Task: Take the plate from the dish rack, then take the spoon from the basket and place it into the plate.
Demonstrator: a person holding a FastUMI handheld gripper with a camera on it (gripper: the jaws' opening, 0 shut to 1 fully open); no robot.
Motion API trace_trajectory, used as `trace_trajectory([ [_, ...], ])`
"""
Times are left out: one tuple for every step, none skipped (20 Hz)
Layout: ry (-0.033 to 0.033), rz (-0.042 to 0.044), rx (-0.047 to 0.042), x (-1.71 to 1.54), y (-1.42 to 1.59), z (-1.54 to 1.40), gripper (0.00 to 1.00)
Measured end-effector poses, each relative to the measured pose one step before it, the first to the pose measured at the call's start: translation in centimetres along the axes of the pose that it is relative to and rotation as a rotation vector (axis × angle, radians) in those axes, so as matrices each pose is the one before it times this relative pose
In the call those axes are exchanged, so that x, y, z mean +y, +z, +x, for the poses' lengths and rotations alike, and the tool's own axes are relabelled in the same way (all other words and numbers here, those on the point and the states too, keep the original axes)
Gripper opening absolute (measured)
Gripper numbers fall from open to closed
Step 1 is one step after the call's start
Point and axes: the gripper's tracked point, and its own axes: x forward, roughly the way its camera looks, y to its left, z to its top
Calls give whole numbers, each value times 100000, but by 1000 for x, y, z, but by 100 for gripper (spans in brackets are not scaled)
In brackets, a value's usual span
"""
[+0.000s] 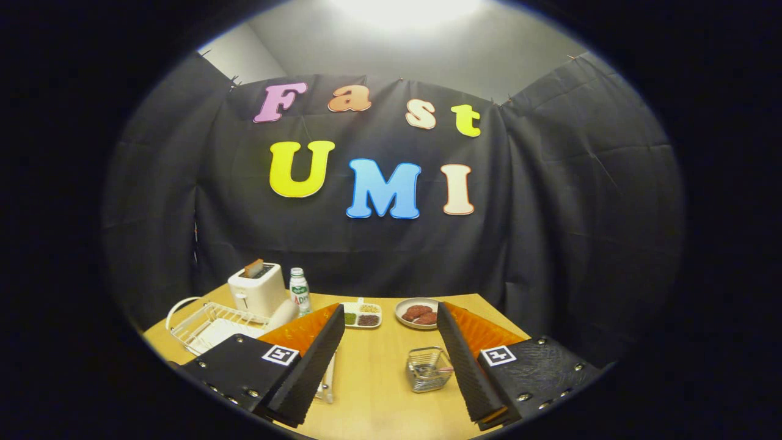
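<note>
Between your spread fingers, the gripper (391, 360) holds nothing above the wooden table (372, 391). At the far left, the white dish rack (201, 324) holds the plate (221, 333). Nearer and just left of your right finger sits the small wire basket (429, 368) with the spoon (441, 369) inside.

Cloth-walled booth (550, 183): kitchen table (372, 391) with toaster (258, 290).
</note>
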Motion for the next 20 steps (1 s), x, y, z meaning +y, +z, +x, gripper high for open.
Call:
trace_trajectory([
  [-419,547,363,1431,327,342,93],
  [-609,457,493,1323,222,418,91],
  [-1002,197,1080,1486,42,410,84],
  [-1952,99,598,985,178,356,84],
  [-2275,190,214,893,290,435,84],
  [-2102,220,751,809,69,375,84],
  [-1813,230,1063,858,-265,426,84],
  [-1525,-108,1268,764,-189,486,84],
  [-1053,-714,1421,735,-366,454,84],
  [-166,-991,1118,804,-297,429,84],
  [-29,-1087,1067,842,-415,419,84],
  [384,-1015,1325,770,-395,488,84],
  [-435,-1307,1385,542,-670,459,84],
  [-681,-794,1665,476,-438,400,75],
  [-673,-861,1732,462,-657,473,65],
  [-351,-837,1729,451,-495,519,65],
  [-633,-732,1951,330,-706,553,65],
  [-461,-736,1747,312,-384,458,65],
  [-676,-965,1540,281,-431,454,65],
  [-416,-1071,1375,253,-342,379,65],
])
